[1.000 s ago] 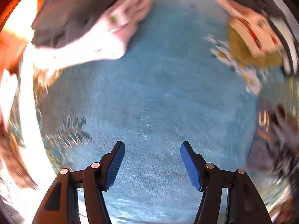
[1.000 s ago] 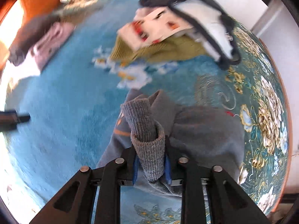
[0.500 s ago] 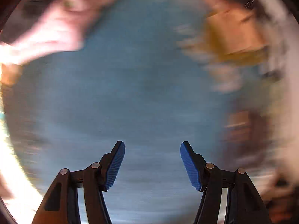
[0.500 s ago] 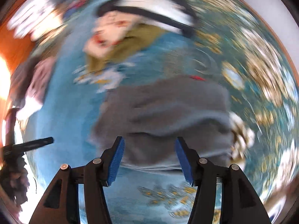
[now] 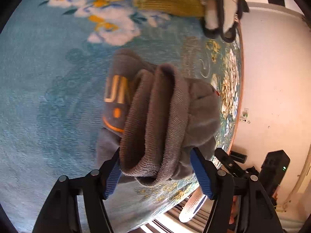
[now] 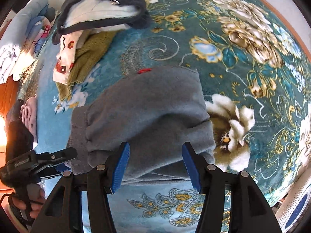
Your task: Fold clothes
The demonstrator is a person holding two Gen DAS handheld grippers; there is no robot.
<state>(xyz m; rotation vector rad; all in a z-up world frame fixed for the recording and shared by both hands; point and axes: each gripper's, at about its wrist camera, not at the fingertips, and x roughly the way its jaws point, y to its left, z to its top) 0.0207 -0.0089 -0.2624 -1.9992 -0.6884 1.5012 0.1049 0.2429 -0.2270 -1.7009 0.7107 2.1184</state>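
- The grey sweatshirt [image 6: 147,116] lies bunched on the floral blue carpet [image 6: 243,62], its body spread flat toward the right wrist view; a small red tag [image 6: 144,70] shows at its far edge, and orange lettering [image 5: 115,95] shows on a fold in the left wrist view.
- Its ribbed cuff [image 5: 153,126] is rolled up into a thick loop and sits between the blue pads of the left gripper [image 5: 155,169]; the pads touch the cuff on both sides, pinching it, with the fabric bulging above them.
- The right gripper [image 6: 154,167] hangs over the near hem of the sweatshirt with its blue pads spread wide; nothing lies between them, and whether the tips touch the cloth cannot be told.
- In the right wrist view the left gripper [image 6: 58,161] appears at the lower left edge beside the sweatshirt's ribbed hem, held by a hand [image 6: 29,203] on its black grip.
- Beyond the sweatshirt, well apart from it, a pile of clothes rests on the carpet: an olive knitted garment [image 6: 85,54] at the bottom, a white printed cloth with red figures [image 6: 65,58] on it, and a dark grey and white jacket [image 6: 105,7] on top.
- Further left, at the carpet's edge, a pink garment [image 6: 29,114] lies by a dark one; patterned bedding [image 6: 33,29] is piled above them.
- A pale wall [image 5: 276,77] borders the carpet in the left wrist view; black devices [image 5: 276,167] stand low against it.
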